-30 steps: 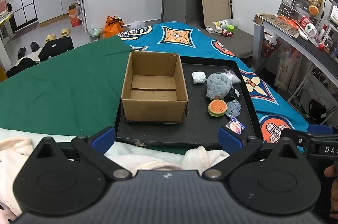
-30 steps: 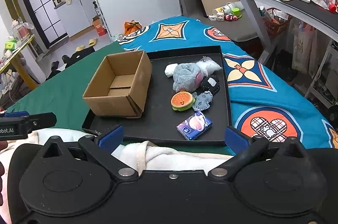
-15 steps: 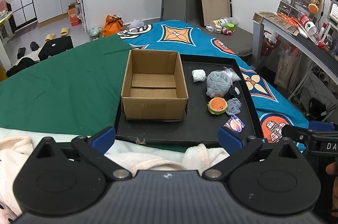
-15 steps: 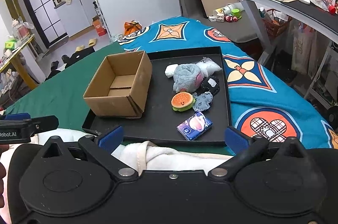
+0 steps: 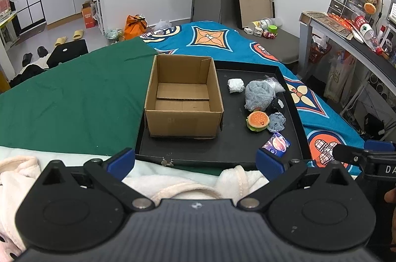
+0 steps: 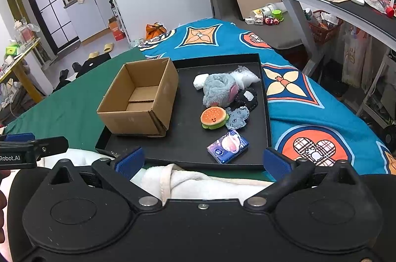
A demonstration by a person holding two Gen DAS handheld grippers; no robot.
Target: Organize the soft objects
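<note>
Partly hidden black plush [image 6: 248, 98] under grey plush [image 6: 217, 88], left tool [image 5: 195, 159] empty.

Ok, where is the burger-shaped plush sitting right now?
In both wrist views the burger plush lies on the black tray, right of the cardboard box, touching the small grey pouch, with the grey plush just behind it.

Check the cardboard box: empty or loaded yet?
Empty. The cardboard box stands open-topped with only its bare bottom flaps showing; the burger plush still lies on the tray.
</note>
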